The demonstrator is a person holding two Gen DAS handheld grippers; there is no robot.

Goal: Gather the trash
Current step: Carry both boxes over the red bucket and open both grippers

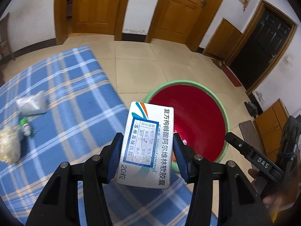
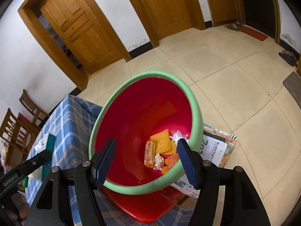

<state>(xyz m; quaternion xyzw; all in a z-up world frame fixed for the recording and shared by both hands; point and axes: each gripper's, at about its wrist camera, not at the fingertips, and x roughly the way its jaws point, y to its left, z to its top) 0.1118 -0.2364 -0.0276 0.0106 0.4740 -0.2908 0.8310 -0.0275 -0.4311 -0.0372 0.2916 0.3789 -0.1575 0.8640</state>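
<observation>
My left gripper (image 1: 146,156) is shut on a white medicine box (image 1: 148,146) with blue Chinese print, held above the table edge just short of the red bin (image 1: 199,116) with a green rim. On the blue plaid tablecloth (image 1: 75,98) lie a clear plastic bag (image 1: 32,103), a small green-capped bottle (image 1: 26,126) and a fluffy cream wad (image 1: 9,145). My right gripper (image 2: 146,160) is open and empty, over the bin's near rim (image 2: 150,186). Inside the bin (image 2: 131,116) lie orange foam netting (image 2: 161,141), a snack wrapper (image 2: 149,154) and crumpled paper (image 2: 158,162).
The bin stands on a red stool (image 2: 143,205) beside the table. A printed sack (image 2: 216,148) lies on the tiled floor behind it. Wooden chairs (image 2: 17,124) stand at the table's far end. Wooden doors (image 2: 79,26) line the wall. A green flat item (image 2: 49,150) lies on the cloth.
</observation>
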